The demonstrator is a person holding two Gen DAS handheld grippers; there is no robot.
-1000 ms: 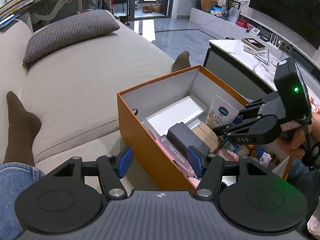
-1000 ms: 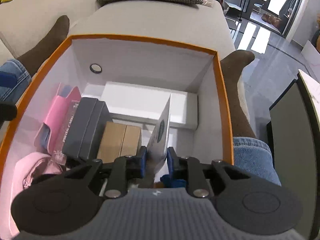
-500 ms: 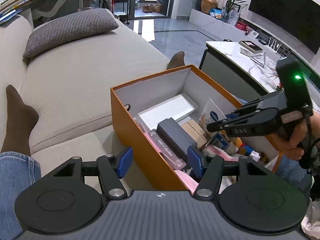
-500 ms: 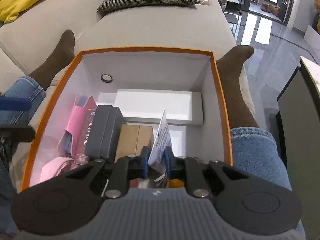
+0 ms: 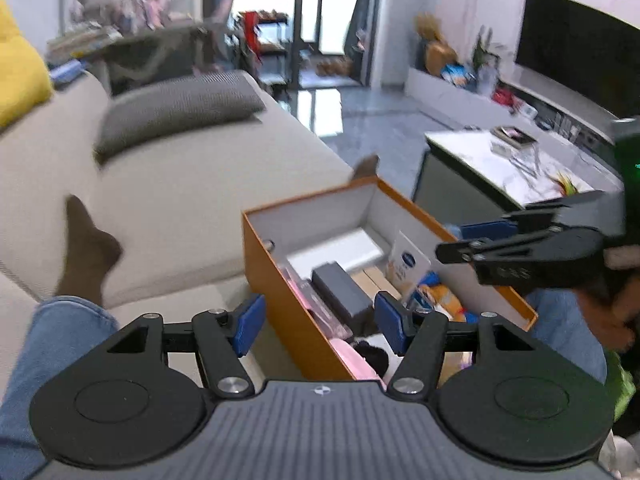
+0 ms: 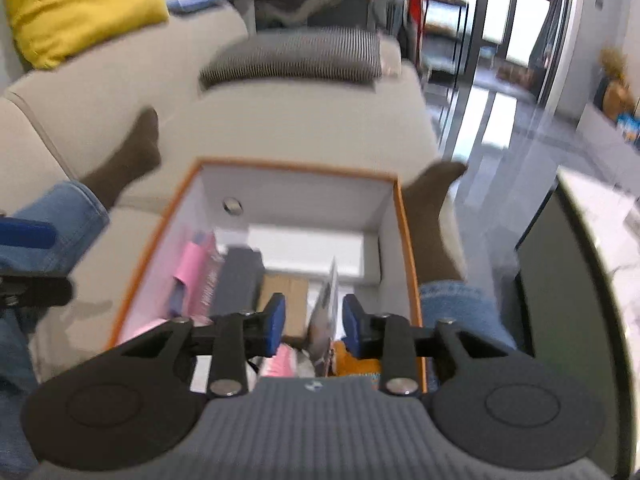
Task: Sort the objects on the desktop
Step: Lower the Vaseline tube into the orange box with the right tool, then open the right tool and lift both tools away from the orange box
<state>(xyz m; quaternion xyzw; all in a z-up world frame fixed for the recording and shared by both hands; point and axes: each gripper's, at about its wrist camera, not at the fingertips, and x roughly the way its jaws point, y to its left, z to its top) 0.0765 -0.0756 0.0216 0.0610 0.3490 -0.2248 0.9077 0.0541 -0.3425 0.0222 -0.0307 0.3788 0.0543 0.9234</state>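
Right wrist — card (image 6: 329, 304) upright btwn opening right claw (image 6: 313, 325) pads, untouched.

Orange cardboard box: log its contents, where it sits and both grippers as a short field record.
container: orange cardboard box, white inside, lid off
location: on beige sofa, between a person's legs
contents: white flat box, dark grey case, brown kraft box, pink pouch, white card standing on edge
right gripper: jaws opening, card between pads, untouched
left gripper: open, empty
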